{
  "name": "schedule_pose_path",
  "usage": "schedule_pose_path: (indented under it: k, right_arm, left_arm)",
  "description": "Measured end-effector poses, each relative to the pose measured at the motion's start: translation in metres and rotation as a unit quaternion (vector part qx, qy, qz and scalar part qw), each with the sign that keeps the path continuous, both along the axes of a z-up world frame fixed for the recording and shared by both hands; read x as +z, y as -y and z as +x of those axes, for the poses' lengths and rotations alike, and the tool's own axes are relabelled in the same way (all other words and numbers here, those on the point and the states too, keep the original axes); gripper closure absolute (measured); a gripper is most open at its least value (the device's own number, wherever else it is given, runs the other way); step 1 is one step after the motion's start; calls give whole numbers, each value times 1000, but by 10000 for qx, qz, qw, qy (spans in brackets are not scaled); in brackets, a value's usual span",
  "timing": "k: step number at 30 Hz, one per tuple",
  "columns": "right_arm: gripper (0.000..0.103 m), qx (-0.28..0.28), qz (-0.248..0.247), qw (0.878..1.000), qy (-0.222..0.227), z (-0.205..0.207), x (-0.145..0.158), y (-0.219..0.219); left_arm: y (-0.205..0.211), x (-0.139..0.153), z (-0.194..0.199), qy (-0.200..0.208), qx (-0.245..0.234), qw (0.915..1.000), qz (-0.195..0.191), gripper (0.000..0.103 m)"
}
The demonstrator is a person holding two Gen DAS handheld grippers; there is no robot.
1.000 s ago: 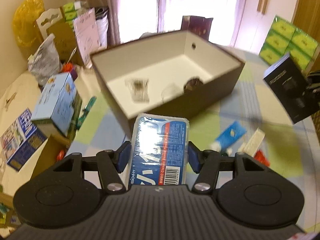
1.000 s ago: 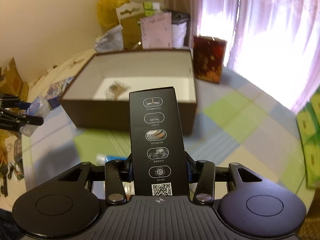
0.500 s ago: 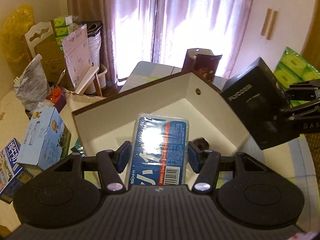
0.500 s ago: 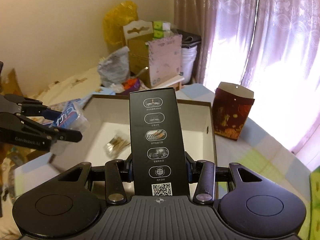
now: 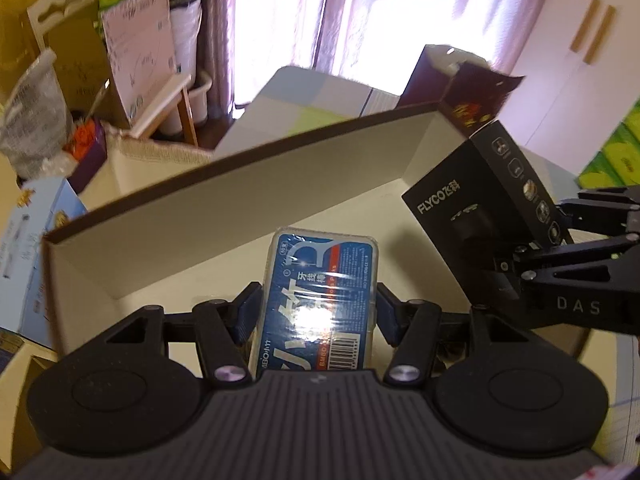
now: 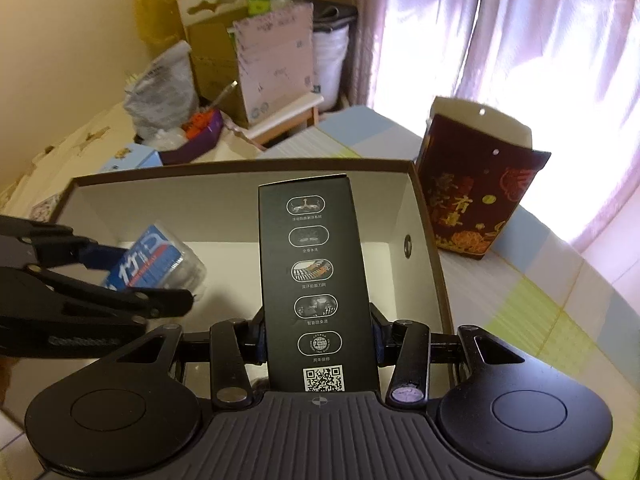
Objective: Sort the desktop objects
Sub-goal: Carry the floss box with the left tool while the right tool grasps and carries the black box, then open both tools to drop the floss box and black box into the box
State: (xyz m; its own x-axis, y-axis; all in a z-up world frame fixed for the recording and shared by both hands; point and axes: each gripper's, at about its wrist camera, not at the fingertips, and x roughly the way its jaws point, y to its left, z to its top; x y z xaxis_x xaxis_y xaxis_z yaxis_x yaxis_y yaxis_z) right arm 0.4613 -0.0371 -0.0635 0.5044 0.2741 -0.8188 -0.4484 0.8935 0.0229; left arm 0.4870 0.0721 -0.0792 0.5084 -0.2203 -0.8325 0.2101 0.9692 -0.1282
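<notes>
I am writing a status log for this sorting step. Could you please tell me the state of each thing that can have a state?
left tool: shut on the floss pick case, over the storage box.
right tool: shut on the black FLYCO box, over the storage box.
floss pick case: held, not released.
black FLYCO box: held, not released.
storage box: open, no lid.
red paper bag: upright, top open.

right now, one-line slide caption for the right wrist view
Right gripper holds a black carton over the open storage box; left gripper brings a floss-pick case.

Brown open cardboard box [image 6: 424, 240]: floor mostly hidden behind tall black printed carton [image 6: 318, 280]; small dark item [image 5: 452, 354] under fingers unidentifiable.
</notes>
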Motion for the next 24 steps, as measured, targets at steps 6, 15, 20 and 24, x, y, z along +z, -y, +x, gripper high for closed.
schedule_pose_path:
  k: [6,15,20,24]
  right_arm:
    - [61,-128,-21,9997,-228,16,-18,-3]
    - [58,-72,130,9999,-78,22,-27,-2]
    - [32,-7,407,9989,216,8,-14,9]
    - [28,44,516,9982,311,-6,-1,13]
  left_arm:
    - [3,-22,22,-170,148,9997,29,49]
    - [6,-36,39,-207,271,9993,135,45]
    - [5,-26,31,-51,291,9994,156,34]
    - [4,-15,19,38,245,9995,180,32]
